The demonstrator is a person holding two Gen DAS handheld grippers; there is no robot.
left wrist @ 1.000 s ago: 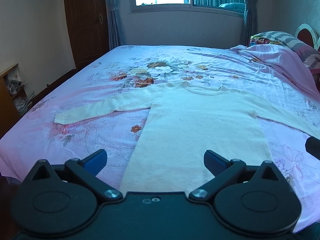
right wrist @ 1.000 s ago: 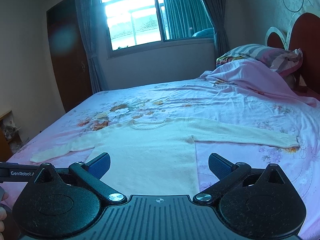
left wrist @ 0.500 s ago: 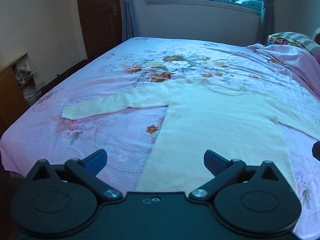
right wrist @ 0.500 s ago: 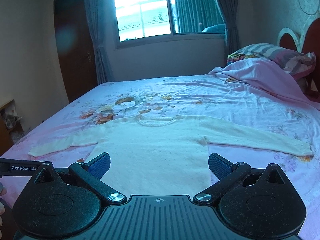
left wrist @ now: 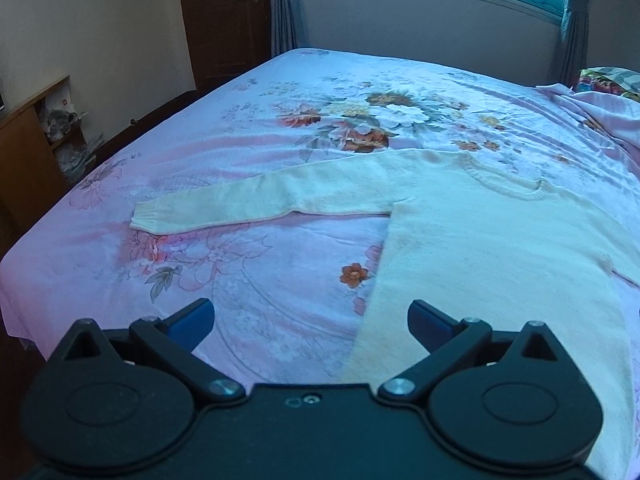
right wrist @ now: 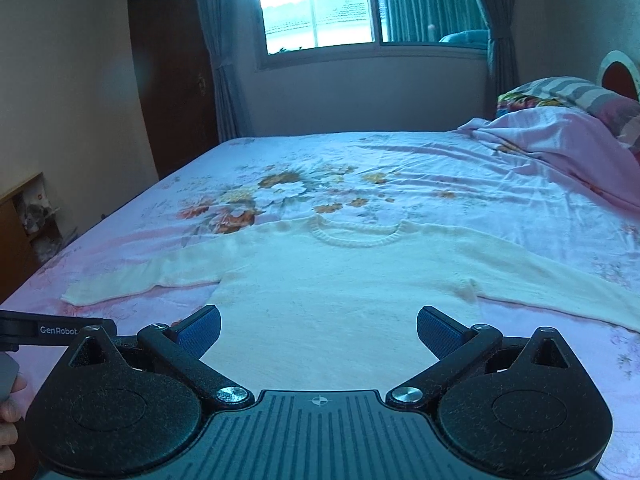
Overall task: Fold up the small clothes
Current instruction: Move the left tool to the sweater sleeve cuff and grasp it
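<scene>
Sweater first: your cream knit lies flat and face up on the bed, spread over the pink floral sheet, with its hem toward the near edge where you stand and its ribbed round neckline pointing toward the far edge under the window. Both sleeves run straight out sideways. The left sleeve reaches toward the left edge of the bed, and its ribbed cuff stops short of that edge, lying on the printed flowers. The right sleeve stretches toward the right side, where a rumpled pink blanket and striped pillow are heaped at the head end; its cuff runs out of view.

Your left gripper hovers above the near edge with its jaws spread wide and nothing between them; below it sits the sweater's left side seam, with bare sheet under the left finger and knit under the right one. Your right gripper hangs over the lower body of the sweater, also wide apart and holding nothing, its blue pads clear of the fabric. From the right wrist view you can see part of the left tool and your hand at the lower left. A dark wooden door stands beyond the bed's far left corner.
</scene>
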